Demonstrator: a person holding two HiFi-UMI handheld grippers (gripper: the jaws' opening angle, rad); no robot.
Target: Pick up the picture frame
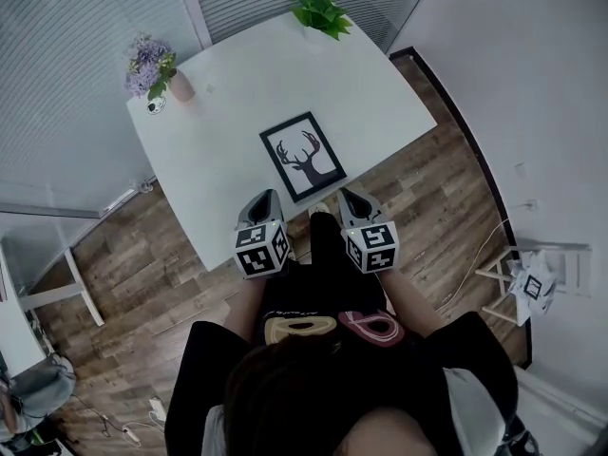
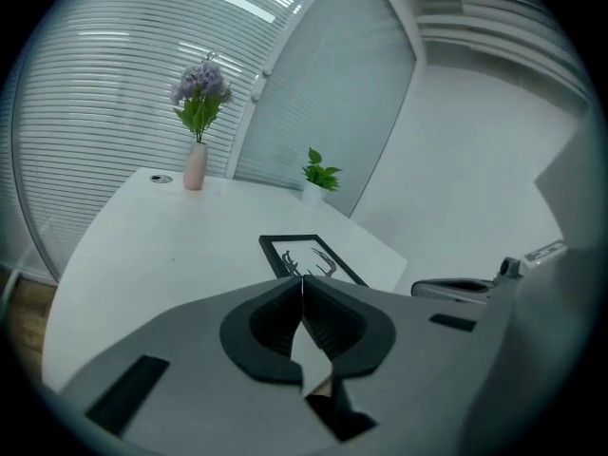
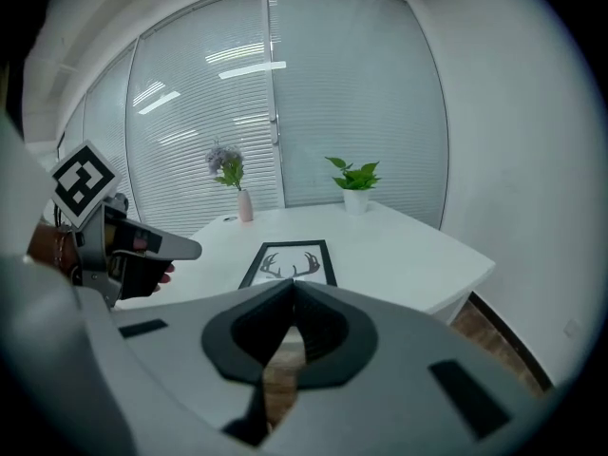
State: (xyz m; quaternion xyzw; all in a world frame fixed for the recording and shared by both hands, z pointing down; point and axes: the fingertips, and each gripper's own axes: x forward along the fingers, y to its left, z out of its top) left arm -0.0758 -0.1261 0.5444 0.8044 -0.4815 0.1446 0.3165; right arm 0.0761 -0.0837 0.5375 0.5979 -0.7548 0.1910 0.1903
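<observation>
A black picture frame [image 1: 304,156] with a deer-antler drawing lies flat on the white table [image 1: 237,84], close to its near edge. It also shows ahead in the left gripper view as the frame [image 2: 309,256] and in the right gripper view as the frame [image 3: 293,262]. My left gripper [image 1: 269,198] hovers just short of the frame's near left corner, jaws shut and empty. My right gripper [image 1: 351,196] hangs past the table edge by the frame's near right corner, also shut with nothing in it. Neither touches the frame.
A pink vase of purple flowers [image 1: 152,66] stands at the table's far left corner, and a green potted plant [image 1: 320,9] at the far right. Window blinds run behind the table. A wooden stand [image 1: 522,283] sits on the wood floor at right.
</observation>
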